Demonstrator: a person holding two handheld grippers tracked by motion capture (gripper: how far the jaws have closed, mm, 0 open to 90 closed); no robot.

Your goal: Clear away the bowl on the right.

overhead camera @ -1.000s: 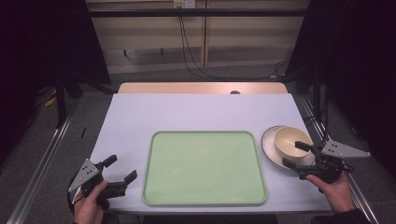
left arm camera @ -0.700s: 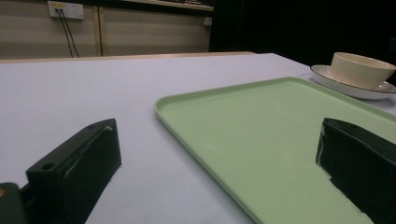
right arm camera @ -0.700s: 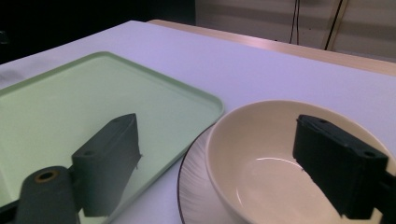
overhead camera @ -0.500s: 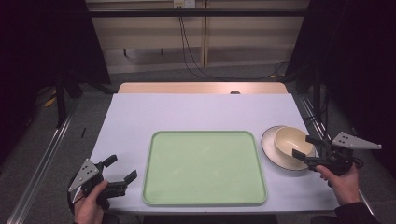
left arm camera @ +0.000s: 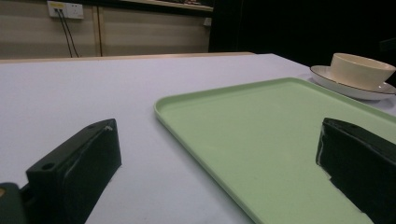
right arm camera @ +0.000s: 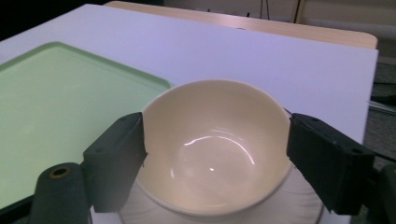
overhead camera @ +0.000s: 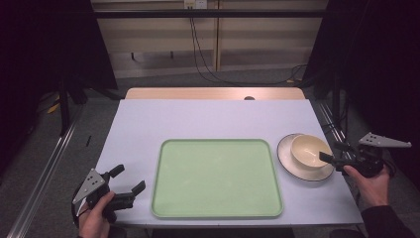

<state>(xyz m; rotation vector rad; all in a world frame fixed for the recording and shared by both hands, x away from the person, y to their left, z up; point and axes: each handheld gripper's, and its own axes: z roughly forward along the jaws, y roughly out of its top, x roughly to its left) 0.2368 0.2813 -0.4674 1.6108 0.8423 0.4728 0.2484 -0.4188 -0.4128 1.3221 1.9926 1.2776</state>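
Cream bowl (overhead camera: 311, 150) sits inside a white plate (overhead camera: 297, 166) with a dark rim line, near the right edge of the white table (overhead camera: 208, 116), just right of the green tray (overhead camera: 216, 177). A narrow strip of bare table lies between the plate and the tray's right rim. The right gripper (overhead camera: 336, 152) is held at the plate's right side, its jaws spread apart and pointing left toward the bowl; in the right gripper view the two black jaws flank the bowl (right arm camera: 215, 144) on either side, close to its rim, and whether they touch it cannot be told. The right hand (overhead camera: 372, 179) holding it hangs just off the table's right edge.

The left gripper (overhead camera: 130, 179) rests at the near left corner, jaws wide open on nothing, one jaw just beside the tray's left rim. The left hand (overhead camera: 94, 222) is at the near edge. The tray lies flat in the near middle with its raised lip all round and nothing on it. Bare table stretches across the far half and along the left side.
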